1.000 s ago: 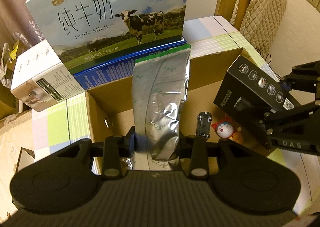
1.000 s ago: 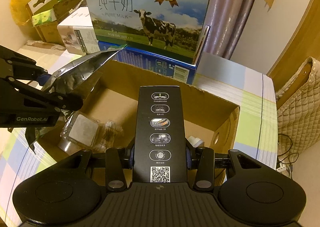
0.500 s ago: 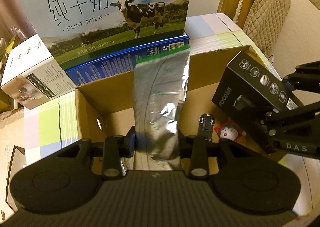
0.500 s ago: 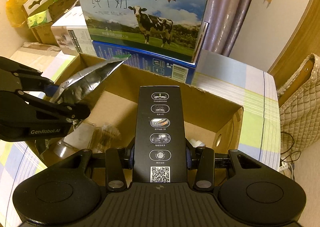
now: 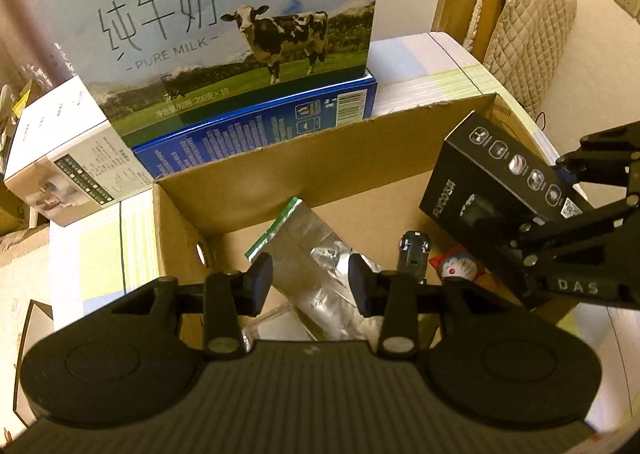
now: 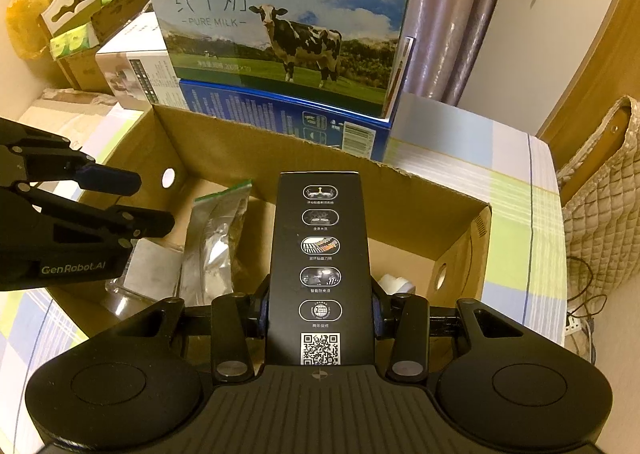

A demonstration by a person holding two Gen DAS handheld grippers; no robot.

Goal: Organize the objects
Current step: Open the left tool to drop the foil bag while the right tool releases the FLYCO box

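An open cardboard box [image 5: 360, 157] stands on the table. A silver foil pouch [image 5: 320, 266] with a green top edge lies loose on its floor, also in the right wrist view [image 6: 218, 242]. My left gripper [image 5: 310, 282] hangs open above the pouch, not touching it; it also shows in the right wrist view [image 6: 132, 201]. My right gripper [image 6: 320, 310] is shut on a tall black product box [image 6: 320, 262], held over the right half of the cardboard box [image 6: 400, 197]; the black box shows in the left wrist view [image 5: 500, 185].
In the box lie a small dark toy car [image 5: 414, 254], a Doraemon figure [image 5: 458, 270], a clear plastic packet [image 6: 148, 274] and a white item [image 6: 394, 284]. A milk carton case [image 5: 224, 37] on a blue case stands behind. A white box [image 5: 60, 169] sits left.
My left gripper has opened and let go of the foil pouch, which dropped from upright to lying in the cardboard box. The right gripper still holds the black box, moved slightly forward.
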